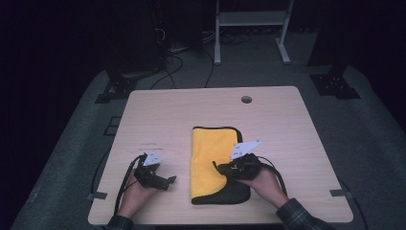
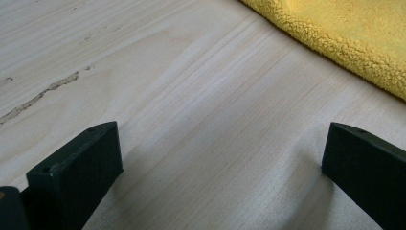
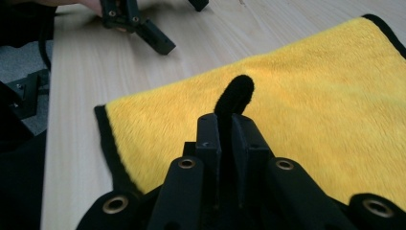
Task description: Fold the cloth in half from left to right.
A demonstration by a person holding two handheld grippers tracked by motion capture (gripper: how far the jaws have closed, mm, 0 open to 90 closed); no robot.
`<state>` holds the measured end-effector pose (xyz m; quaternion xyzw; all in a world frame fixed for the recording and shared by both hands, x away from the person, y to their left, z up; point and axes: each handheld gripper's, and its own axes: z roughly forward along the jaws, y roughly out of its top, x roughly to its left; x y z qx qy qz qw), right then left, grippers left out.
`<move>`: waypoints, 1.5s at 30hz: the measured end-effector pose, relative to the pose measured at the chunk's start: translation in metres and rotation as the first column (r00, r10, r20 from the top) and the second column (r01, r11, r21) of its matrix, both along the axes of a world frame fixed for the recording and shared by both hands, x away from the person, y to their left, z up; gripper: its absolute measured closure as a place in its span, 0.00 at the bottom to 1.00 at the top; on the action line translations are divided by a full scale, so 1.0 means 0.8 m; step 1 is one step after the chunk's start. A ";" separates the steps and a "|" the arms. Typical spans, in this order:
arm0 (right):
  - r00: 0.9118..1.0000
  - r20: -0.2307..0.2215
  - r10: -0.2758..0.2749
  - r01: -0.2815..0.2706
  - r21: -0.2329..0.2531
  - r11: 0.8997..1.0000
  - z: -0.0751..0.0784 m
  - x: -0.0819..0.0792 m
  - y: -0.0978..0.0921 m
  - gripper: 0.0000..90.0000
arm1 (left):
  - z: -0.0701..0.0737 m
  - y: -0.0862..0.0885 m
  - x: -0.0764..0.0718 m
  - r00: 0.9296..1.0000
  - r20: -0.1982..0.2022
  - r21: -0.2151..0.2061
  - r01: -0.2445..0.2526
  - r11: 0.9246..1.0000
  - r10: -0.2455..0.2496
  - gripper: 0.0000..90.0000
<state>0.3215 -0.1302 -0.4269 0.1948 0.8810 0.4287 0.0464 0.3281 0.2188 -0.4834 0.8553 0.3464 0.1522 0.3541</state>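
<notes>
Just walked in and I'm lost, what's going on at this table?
A person is folding a yellow cloth with black edging on a wooden table, holding a gripper in each hand. The right gripper is shut on a black edge of the cloth and holds it over the yellow surface. The left gripper is open, jaws wide apart over bare wood just beside the cloth, holding nothing.

Black grippers, apparently plaid sleeves
</notes>
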 end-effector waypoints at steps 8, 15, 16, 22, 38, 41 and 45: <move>0.999 -0.040 -0.012 0.011 -0.020 1.000 -0.012 -0.023 -0.038 0.90 | 0.000 0.000 0.000 1.000 0.002 -0.003 -0.001 1.000 0.001 0.00; 0.997 -0.082 -0.001 -0.004 -0.060 0.998 -0.028 -0.041 -0.049 0.89 | 0.000 0.000 0.000 1.000 0.002 -0.003 -0.003 1.000 0.003 0.00; 0.996 -0.086 0.003 -0.008 -0.066 0.998 -0.030 -0.042 -0.050 0.89 | 0.000 0.000 0.000 1.000 0.002 -0.003 -0.003 1.000 0.003 0.00; 0.990 -0.142 0.007 -0.021 -0.101 0.995 -0.044 -0.055 -0.058 0.86 | 0.000 0.000 0.000 1.000 0.002 -0.004 -0.004 1.000 0.004 0.00; 0.987 -0.056 -0.152 0.154 0.029 0.988 -0.020 -0.034 -0.112 0.40 | 0.000 0.001 0.000 1.000 0.002 -0.002 0.004 1.000 -0.004 0.00; 0.984 -0.037 -0.177 0.178 0.036 0.983 -0.015 -0.025 -0.115 0.38 | 0.000 0.001 0.001 1.000 0.003 -0.003 0.005 1.000 -0.005 0.00; 0.977 -0.017 -0.213 0.214 0.054 0.975 -0.009 -0.008 -0.120 0.36 | 0.002 -0.002 0.004 1.000 -0.004 0.009 0.006 1.000 -0.006 0.00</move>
